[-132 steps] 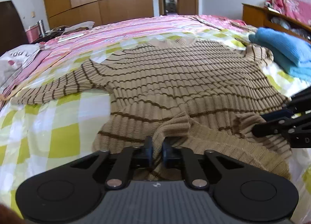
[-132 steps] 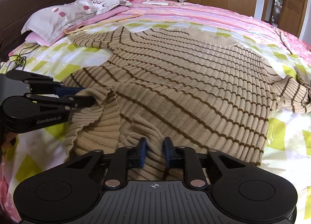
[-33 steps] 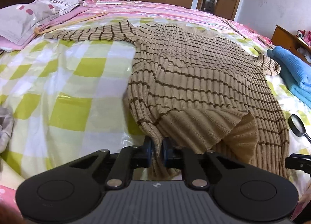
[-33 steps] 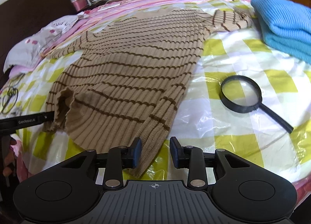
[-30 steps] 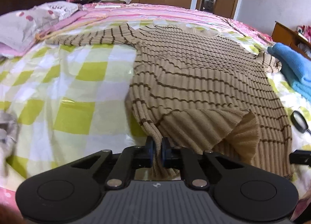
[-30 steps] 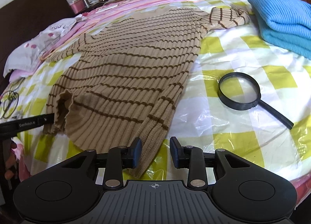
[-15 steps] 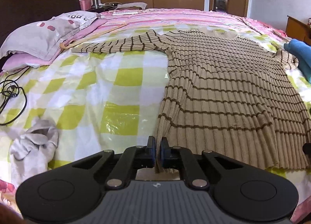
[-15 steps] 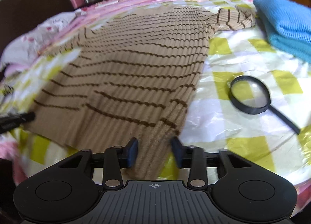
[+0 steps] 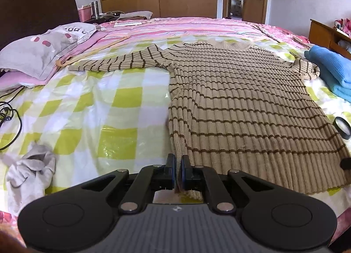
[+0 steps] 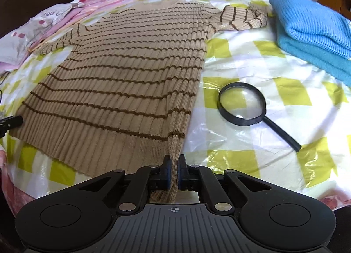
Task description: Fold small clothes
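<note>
1. Where the bed (image 9: 122,108) carries it, a yellow-and-white check sheet under clear plastic, the tan sweater (image 9: 241,103) with thin brown stripes lies flat, ribbed hem toward the cameras, collar at the far side.
2. One sleeve runs straight out toward the pillow (image 9: 41,51); the other sleeve is bunched beside the folded blue knit (image 10: 311,33).
3. Open sheet left of the sweater in the left wrist view; the bed's near edge is just below the hem.
4. Magnifying glass (image 10: 243,103) lies on the sheet just right of the sweater's side edge, apart from it.
5. Crumpled grey cloth (image 9: 30,169) sits near the bed's front-left corner, a black cable (image 9: 11,121) beyond it.
6. Left tongs (image 9: 178,170) pinched tight on the hem's left corner, fabric between the pads.
7. Right tongs (image 10: 173,171) clamped narrow on the hem's right corner; hem spans between the two.
</note>
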### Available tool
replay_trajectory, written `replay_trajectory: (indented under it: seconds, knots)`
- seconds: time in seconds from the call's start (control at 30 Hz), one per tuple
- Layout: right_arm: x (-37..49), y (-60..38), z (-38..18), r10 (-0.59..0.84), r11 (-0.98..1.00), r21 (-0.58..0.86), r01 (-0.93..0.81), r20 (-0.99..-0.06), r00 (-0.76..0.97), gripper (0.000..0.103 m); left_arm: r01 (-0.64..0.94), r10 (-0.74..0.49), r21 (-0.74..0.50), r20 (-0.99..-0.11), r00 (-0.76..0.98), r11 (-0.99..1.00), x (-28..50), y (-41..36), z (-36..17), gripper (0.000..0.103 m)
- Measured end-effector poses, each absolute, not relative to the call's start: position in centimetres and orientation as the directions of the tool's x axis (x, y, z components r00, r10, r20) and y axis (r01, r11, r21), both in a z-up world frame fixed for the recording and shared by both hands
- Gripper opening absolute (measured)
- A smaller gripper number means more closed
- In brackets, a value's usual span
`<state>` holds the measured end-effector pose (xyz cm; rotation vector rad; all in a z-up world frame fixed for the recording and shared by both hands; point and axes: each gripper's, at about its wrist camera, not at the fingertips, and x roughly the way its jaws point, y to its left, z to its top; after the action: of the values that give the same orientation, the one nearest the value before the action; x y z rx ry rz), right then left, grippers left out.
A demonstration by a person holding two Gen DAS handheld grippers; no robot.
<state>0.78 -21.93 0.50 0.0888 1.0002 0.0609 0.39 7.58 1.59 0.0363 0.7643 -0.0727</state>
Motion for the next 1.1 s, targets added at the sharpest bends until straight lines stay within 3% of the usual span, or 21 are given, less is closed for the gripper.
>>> replay_trajectory:
  seconds: [0.03, 0.4, 0.7, 0.83, 1.1]
  knots:
    - [0.8, -21.8, 0.6, 0.102, 0.993, 0.114, -0.011, -0.84, 0.533, 0.013, 0.077, -0.057, -0.003, -0.69, 0.722, 0.997, 0.3, 7.7, 1.8, 0.014]
    - [0.5, -23.3, 4.9, 0.11, 0.987, 0.159, 0.017, -0.752, 0.65, 0.014, 0.117, -0.112, -0.032, -0.605, 0.788, 0.993, 0.7, 5.8, 5.1, 0.014]
    - [6.1, -26.0, 6.3, 0.091, 0.989, 0.147, 0.018, -0.697, 0.711, 0.014, 0.179, -0.137, 0.003, -0.63, 0.764, 0.984, 6.1, 1.0, 4.8, 0.015]
    - [8.8, -28.1, 7.1, 0.049, 0.991, 0.127, 0.05, -0.673, 0.738, 0.014, 0.154, -0.107, 0.018, -0.642, 0.76, 0.988, 9.3, -0.3, 4.1, 0.016]
    - [15.3, -31.5, 7.7, -0.024, 0.987, 0.104, 0.12, -0.652, 0.758, 0.014, 0.077, 0.005, 0.095, -0.658, 0.753, 0.993, 15.4, -1.6, 2.3, 0.029]
